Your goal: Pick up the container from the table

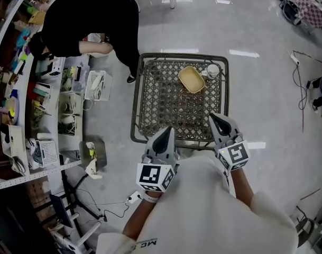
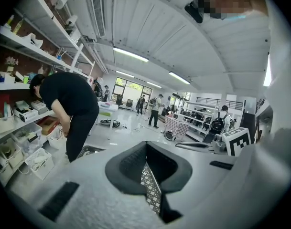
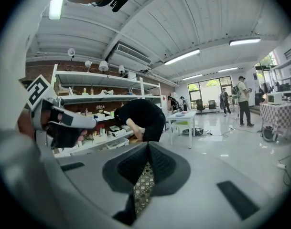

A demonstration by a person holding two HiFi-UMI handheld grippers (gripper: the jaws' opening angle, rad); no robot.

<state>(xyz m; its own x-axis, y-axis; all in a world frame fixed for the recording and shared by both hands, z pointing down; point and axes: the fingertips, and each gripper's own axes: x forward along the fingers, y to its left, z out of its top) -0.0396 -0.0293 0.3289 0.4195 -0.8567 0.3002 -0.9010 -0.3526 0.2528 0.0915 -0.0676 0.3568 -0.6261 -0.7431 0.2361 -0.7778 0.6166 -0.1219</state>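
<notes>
Beige container (image 1: 192,79) sits on far right part of lattice table (image 1: 150,97), white cup (image 1: 212,70) just beside it. Left gripper (image 1: 168,129) and right gripper (image 1: 213,116) over near edge, both clenched, empty, well apart from container.

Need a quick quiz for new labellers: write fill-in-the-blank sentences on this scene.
The yellow container sits on the table beside a white ___.
The left gripper and right gripper both have jaws that are ___.
A person in black bends toward the ___ at the head view's left.
Missing words: cup; shut; shelves.
</notes>
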